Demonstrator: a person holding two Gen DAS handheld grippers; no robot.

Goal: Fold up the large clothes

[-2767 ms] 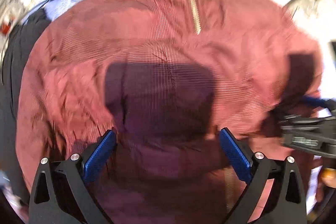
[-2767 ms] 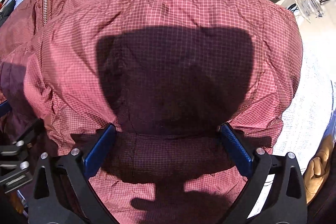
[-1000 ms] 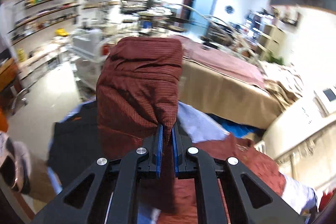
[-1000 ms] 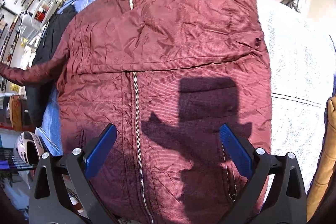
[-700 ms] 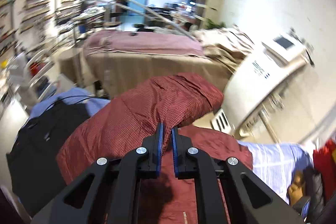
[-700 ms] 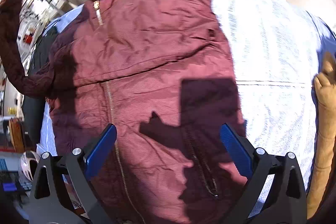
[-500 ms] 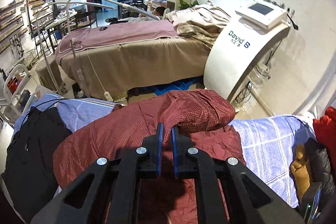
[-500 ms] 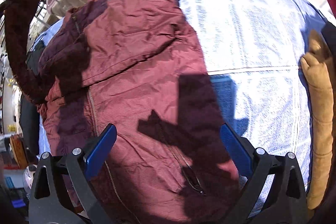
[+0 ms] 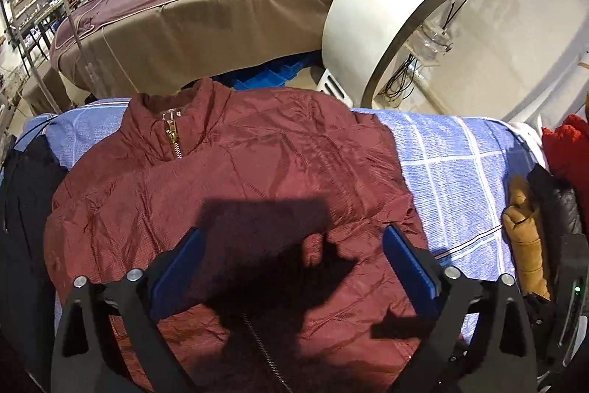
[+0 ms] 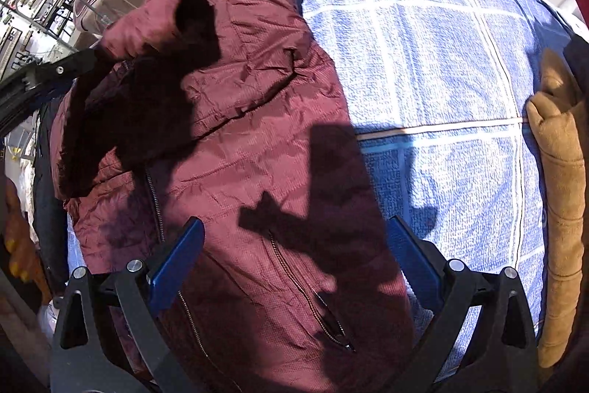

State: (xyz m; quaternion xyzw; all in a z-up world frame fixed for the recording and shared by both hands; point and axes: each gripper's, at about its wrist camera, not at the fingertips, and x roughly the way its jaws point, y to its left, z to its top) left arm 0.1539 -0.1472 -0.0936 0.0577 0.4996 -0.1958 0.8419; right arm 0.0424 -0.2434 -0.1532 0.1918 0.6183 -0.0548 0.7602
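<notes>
A maroon puffer jacket (image 9: 228,194) with a gold zipper lies front up on a blue checked bedcover (image 9: 452,168), collar at the far side, sleeves folded over the chest. My left gripper (image 9: 292,267) hovers open and empty above the jacket's middle. The jacket also fills the left half of the right wrist view (image 10: 250,150). My right gripper (image 10: 294,260) hangs open and empty above the jacket's right edge. The left gripper's black body shows at the far left of the right wrist view, beside the folded sleeve (image 10: 147,24).
A tan garment (image 10: 559,179) and dark and red clothes (image 9: 563,150) lie at the bedcover's right edge. A black garment (image 9: 22,209) lies at the left. Behind stand a brown massage bed (image 9: 191,24) and a white machine (image 9: 405,10).
My left gripper carried the sleeve over the jacket, let it go and opened; the sleeve now lies folded on the chest. My right gripper stayed open and drifted toward the jacket's right side.
</notes>
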